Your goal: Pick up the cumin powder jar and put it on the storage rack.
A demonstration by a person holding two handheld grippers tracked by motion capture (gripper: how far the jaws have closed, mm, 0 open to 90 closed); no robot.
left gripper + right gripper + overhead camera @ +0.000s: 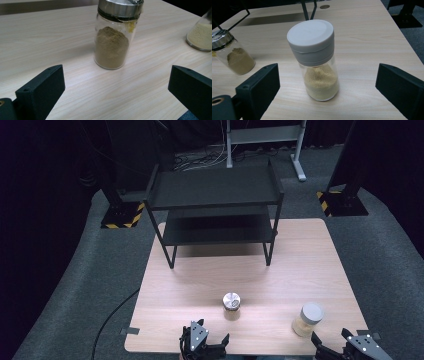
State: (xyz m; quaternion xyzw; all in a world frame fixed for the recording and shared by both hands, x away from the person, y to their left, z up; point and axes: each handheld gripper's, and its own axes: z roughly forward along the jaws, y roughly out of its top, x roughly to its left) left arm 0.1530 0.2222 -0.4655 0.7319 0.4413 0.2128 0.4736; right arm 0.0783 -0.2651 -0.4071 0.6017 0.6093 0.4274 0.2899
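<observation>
Left gripper (212,340) sits at the tabletop's (300,255) near edge w/ jaws spread wide, nothing between them, aimed at the metal-lid spice jar (232,306), which stands upright just ahead, approx. mid-width near the front edge, prob. lined up for a side grab. Right gripper (330,340), near the front-right corner, is likewise released and empty, facing the white-cap jar (307,319) upright just ahead. Black rack (215,210) at the far edge looks like the likely destination.

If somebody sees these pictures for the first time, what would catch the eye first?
Probably the two glass spice jars on the wooden table: the metal-lidded jar of brownish powder near the middle front, and the white-lidded jar of pale yellow powder at the front right. Behind them stands a black two-tier shelf, with nothing on it.
</observation>
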